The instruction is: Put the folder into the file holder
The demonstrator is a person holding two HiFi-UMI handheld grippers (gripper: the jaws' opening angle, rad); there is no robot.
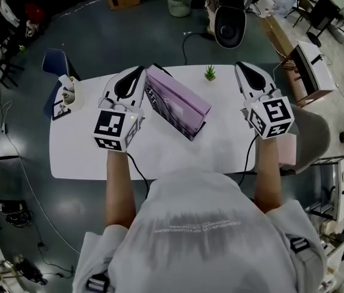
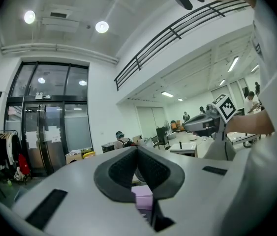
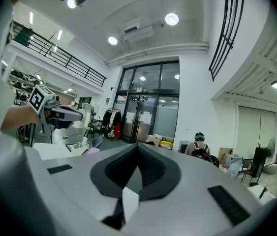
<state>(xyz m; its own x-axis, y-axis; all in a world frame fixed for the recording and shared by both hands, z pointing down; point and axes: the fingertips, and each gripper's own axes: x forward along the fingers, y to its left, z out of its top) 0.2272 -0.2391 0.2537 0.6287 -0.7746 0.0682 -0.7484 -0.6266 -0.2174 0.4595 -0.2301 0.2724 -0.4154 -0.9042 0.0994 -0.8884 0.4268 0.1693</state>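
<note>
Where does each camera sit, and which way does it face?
Head view: on the person's head, facing steeply down at the white table, purple folder, left gripper, right gripper, forearms, white shirt.
Left gripper view: rides the left gripper, facing level toward glass doors; shows its shut jaws, right gripper at right.
Right gripper view: rides the right gripper, facing the same doors; shut jaws, left gripper at left.
Shared: both gripper views see the doors.

- Head view: person's torso covers the table edge at 6 o'clock.
- File holder mostly under the purple folder; only a dark edge shows at the folder's 5 o'clock end.
- Left gripper view: body of the left gripper hides the folder, apart from a purple patch below the closed jaws.
- Plant at the table's 12 o'clock: too small to tell its kind.
- Right gripper view: white sliver under the jaws, not identifiable.
</note>
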